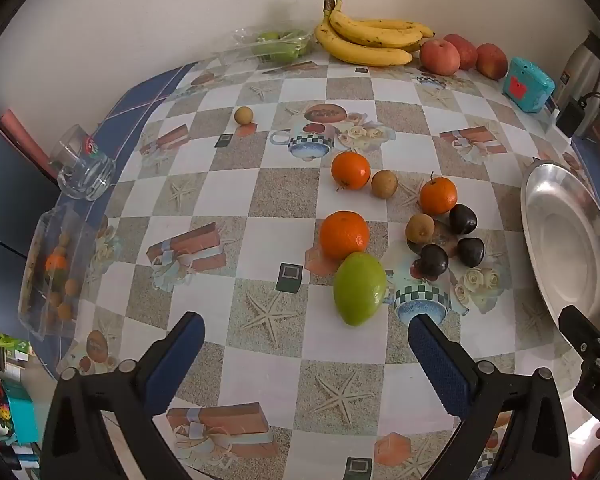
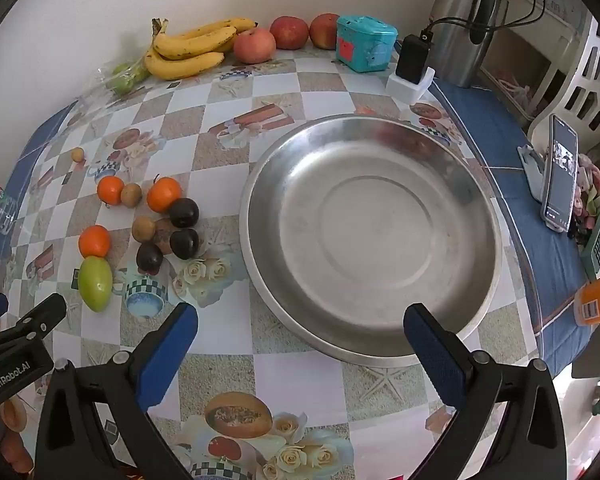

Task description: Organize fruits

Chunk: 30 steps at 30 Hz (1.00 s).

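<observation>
Both grippers wide open over the fruit desk, holding nothing.

The left gripper (image 1: 306, 338) hangs at lower centre, just below the green mango (image 1: 359, 288); oranges (image 1: 344, 235) and plums (image 1: 434, 259) cluster mid-frame. The right gripper (image 2: 300, 326) faces the steel bowl (image 2: 476, 184), centre right; bananas (image 2: 188, 46) lie upper left.

Three oranges (image 1: 350, 170), three dark plums (image 1: 463, 219), four small brown fruits (image 1: 384, 184), one green mango (image 1: 359, 288), three apples (image 1: 439, 57) at 12 o'clock, one banana bunch (image 1: 370, 40), one steel bowl (image 2: 370, 236).
</observation>
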Each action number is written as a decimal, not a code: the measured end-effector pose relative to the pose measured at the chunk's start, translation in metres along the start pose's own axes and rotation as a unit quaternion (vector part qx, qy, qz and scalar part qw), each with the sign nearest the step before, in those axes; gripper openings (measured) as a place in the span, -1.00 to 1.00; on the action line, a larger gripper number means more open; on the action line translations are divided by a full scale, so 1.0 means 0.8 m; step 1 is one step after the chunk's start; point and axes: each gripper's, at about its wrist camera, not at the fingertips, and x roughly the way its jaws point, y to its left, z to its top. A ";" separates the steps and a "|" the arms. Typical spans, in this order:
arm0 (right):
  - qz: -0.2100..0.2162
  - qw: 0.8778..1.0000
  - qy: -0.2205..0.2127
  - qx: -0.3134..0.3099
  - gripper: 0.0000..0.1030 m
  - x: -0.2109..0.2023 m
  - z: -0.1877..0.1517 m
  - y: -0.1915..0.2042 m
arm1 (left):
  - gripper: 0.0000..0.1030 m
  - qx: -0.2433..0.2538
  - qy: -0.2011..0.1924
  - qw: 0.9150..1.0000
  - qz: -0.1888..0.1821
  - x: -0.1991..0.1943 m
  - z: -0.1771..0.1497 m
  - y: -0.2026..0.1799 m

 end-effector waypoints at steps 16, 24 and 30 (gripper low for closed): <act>0.004 1.000 0.000 0.001 0.99 0.000 0.000 0.000 | 1.00 0.001 0.001 1.000 0.003 0.000 0.000 -0.001; 0.006 1.000 -0.001 0.000 0.99 -0.001 0.000 -0.001 | 1.00 0.001 0.001 1.000 0.003 0.001 -0.002 0.000; 0.007 1.000 -0.001 -0.002 0.99 -0.002 0.000 0.002 | 1.00 0.001 0.002 1.000 0.003 0.001 -0.002 0.000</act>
